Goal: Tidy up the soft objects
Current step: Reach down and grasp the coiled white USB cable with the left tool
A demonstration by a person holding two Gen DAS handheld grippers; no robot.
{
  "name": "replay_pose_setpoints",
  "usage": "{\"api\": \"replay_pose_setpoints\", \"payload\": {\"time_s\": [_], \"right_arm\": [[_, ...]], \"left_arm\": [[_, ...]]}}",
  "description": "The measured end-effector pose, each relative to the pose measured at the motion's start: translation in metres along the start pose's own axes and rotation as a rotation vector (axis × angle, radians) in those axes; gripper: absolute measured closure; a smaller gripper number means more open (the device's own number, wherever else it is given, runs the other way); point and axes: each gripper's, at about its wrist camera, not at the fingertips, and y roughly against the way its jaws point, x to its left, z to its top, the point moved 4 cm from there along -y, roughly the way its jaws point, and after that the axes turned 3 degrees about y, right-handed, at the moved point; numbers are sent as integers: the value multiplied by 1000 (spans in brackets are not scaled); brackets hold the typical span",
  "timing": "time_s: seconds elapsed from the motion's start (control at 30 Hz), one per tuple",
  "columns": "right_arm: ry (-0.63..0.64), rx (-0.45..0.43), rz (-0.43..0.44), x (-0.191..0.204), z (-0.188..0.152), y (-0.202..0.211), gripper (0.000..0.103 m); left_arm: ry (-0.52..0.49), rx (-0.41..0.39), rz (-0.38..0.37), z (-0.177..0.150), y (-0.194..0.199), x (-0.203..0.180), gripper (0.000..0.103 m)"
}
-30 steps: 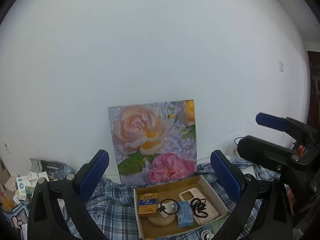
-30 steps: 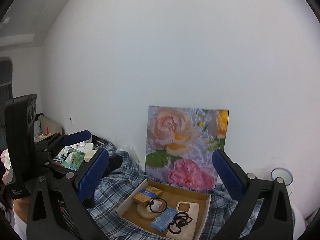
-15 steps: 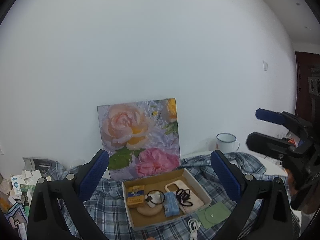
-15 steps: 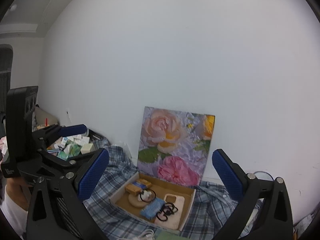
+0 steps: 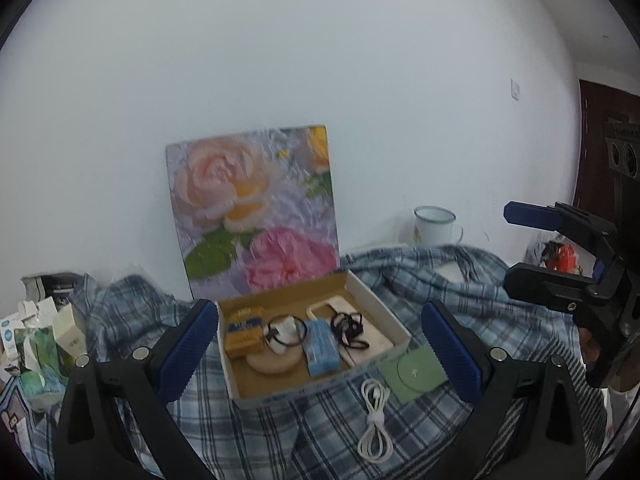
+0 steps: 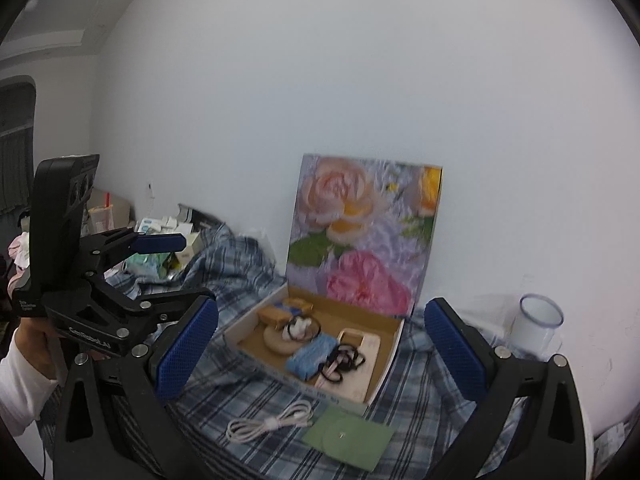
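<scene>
An open cardboard box (image 5: 394, 330) (image 6: 386, 364) sits on a blue plaid cloth (image 5: 280, 432) (image 6: 224, 264). It holds a yellow packet (image 5: 243, 332), a round beige pad (image 5: 274, 362), a blue packet (image 5: 322, 346) (image 6: 310, 356), black hair ties (image 5: 350, 330) (image 6: 344, 362) and a beige phone case (image 6: 360, 376). In front of the box lie a coiled white cable (image 5: 374, 420) (image 6: 270, 424) and a green sleeve (image 5: 414, 372) (image 6: 348, 436). My left gripper (image 5: 318, 356) and my right gripper (image 6: 320, 354) are both open and empty, held back from the box.
A flower picture (image 5: 256, 208) (image 6: 364, 232) leans on the white wall behind the box. A white enamel mug (image 5: 434, 226) (image 6: 536, 324) stands at the right. Small boxes and packets (image 5: 36, 336) (image 6: 164, 232) are piled at the left.
Both grippers have tilted down and pulled back. The box now sits higher in both views, and the cable and green sleeve in front of it have come into sight.
</scene>
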Motion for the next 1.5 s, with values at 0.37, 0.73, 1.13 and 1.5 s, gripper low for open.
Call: {"api": "replay_pose_setpoints", "payload": {"time_s": [0.37,0.73,1.13,1.5], "right_arm": [[-18,69,50,2,-53,-14,0],[-44,129,90,5,-87,-32,0],[-127,188,137,-2,-113,-52,0],[-138,216,148,-3,-120,-56,0]], "left_arm": [[-29,90,-23,-47,-22,-16,0],[27,248,-120,-93,-53,-22,0],[4,392,-111,-124,-80,-28,30],[-20,491,-87,-144,-97,-32,55]]}}
